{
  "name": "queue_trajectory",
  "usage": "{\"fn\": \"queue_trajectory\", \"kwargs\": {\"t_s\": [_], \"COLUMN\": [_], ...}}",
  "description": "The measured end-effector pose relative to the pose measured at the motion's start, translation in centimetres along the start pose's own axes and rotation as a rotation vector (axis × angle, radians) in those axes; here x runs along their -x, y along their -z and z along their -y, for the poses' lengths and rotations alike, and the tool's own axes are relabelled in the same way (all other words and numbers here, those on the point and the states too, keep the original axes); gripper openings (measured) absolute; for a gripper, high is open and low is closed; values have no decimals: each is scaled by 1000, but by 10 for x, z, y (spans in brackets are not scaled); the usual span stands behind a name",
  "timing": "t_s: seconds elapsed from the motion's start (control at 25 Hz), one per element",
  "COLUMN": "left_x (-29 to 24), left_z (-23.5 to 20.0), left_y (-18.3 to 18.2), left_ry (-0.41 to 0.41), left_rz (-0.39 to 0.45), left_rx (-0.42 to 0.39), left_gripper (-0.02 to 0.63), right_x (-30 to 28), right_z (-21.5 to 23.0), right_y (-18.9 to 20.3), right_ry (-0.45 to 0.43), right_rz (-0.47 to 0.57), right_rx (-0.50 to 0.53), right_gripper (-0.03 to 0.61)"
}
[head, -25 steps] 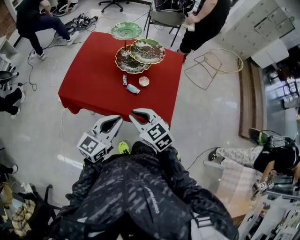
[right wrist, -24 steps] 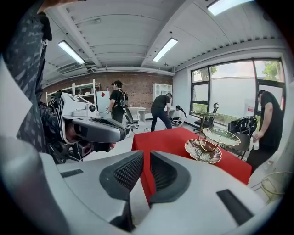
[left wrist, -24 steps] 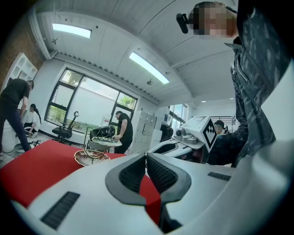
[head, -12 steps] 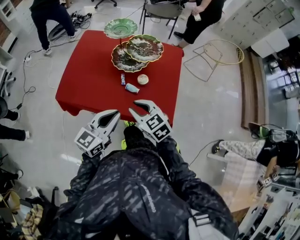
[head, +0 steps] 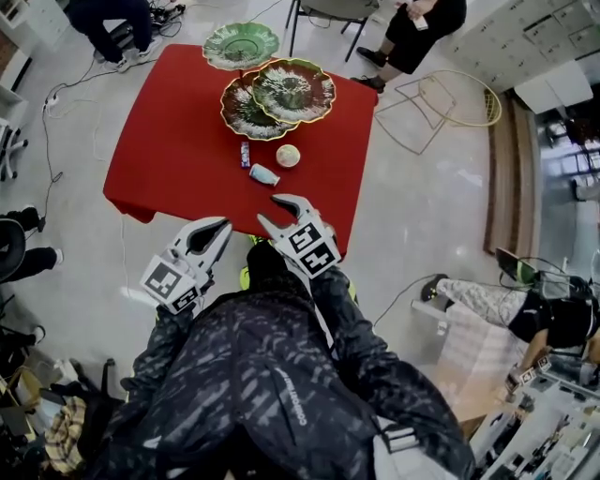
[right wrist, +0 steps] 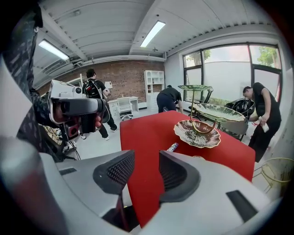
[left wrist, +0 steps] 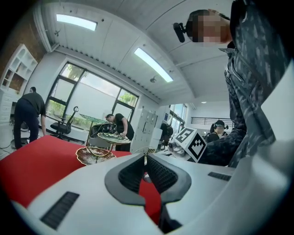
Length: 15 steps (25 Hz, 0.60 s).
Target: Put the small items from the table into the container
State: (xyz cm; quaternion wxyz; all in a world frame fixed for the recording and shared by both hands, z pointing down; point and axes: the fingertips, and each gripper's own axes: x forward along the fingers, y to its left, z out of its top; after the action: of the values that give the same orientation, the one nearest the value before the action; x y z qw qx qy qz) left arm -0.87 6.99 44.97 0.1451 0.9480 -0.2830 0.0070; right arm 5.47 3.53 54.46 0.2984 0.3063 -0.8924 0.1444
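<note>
A red table (head: 178, 150) carries a tiered stand of three leaf-shaped plates (head: 292, 91). In front of the stand lie a small blue-white tube (head: 246, 154), a pale blue item (head: 265, 175) and a round cream item (head: 288, 156). Both grippers hover short of the table's near edge, apart from all the items. My left gripper (head: 223, 225) (left wrist: 145, 157) is shut, tips touching, and holds nothing. My right gripper (head: 272, 212) (right wrist: 147, 172) has its jaws opening, with nothing between them. Past the right jaws, the right gripper view shows the tube (right wrist: 172, 147) and the lowest plate (right wrist: 197, 133).
People stand at the table's far side (head: 422, 19) and far left corner (head: 103, 14), with a chair (head: 333, 7) between them. A yellow wire frame (head: 441, 112) lies on the floor right of the table. Cables (head: 52, 122) trail on the floor at left.
Both grippers have moved forward toward the table's near edge, and the table looks closer. The right gripper's jaws stand a little wider apart than before.
</note>
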Motion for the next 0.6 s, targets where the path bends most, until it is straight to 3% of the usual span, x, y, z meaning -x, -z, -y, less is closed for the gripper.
{"fn": "queue_trajectory", "kwargs": {"t_s": [0.6], "left_x": [-36], "left_z": [-47], "left_y": [44], "left_ry": [-18], "left_rz": [-53], "left_rx": [58], "left_gripper": [12], "right_x": [-52], "right_z": [39], "right_y": [39], "right_ry": [-40], "right_rz": [-109], "right_rx": [-18], "right_gripper": [212]}}
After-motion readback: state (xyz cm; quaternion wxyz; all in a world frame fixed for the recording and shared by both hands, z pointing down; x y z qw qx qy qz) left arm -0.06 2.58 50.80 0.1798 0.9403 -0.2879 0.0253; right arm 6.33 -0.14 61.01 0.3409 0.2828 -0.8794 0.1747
